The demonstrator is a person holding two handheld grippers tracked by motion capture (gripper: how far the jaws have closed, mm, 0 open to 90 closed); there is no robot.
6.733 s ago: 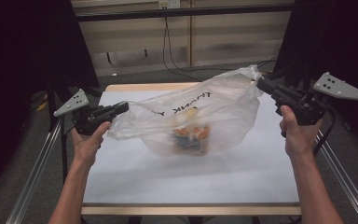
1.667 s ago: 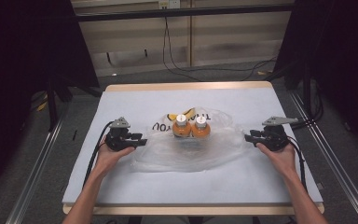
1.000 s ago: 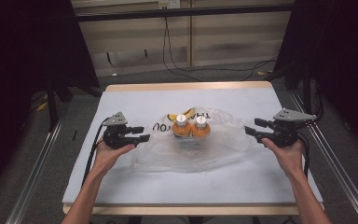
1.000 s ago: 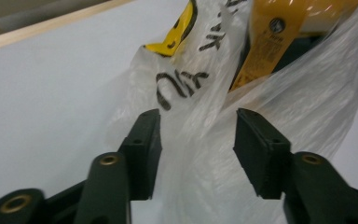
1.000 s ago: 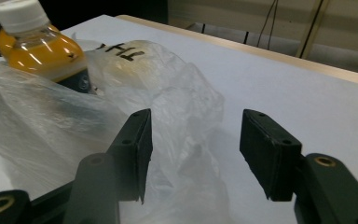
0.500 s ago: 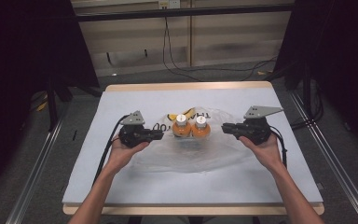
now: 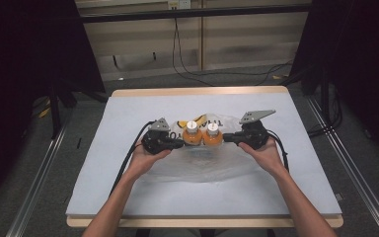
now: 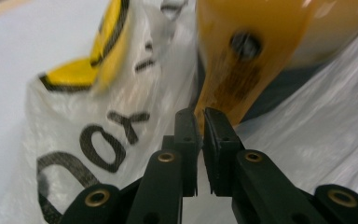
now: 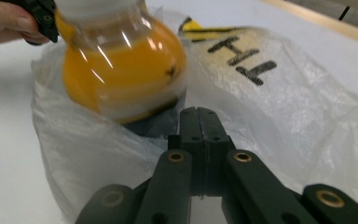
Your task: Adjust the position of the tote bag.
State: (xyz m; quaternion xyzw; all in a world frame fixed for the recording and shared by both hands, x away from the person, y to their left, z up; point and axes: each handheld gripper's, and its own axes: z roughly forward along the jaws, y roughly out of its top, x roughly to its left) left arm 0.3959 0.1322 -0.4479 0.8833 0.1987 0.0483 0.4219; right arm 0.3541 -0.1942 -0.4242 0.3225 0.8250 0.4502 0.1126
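I have both grippers at the two orange white-capped bottles [image 7: 201, 134] on the crinkled clear plastic bag [image 7: 197, 165]; left gripper [image 8: 200, 122] nearly clenched, having just been closing, gripping nothing I can see; right gripper [image 9: 200, 117] clenched tight, empty; next I must reopen to grasp the bag's edge, I judge.

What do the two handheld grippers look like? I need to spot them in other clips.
Both the left gripper and right gripper are black, with brass-coloured pivot pins, a grey three-cornered plate on top and a trailing black cable. The forearms are bare, without sleeves.

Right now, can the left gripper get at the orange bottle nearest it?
Probably yes: the left gripper sits right beside the left orange bottle, with little besides thin plastic bag film between. Its jaws are nearly shut, so they'd need opening.
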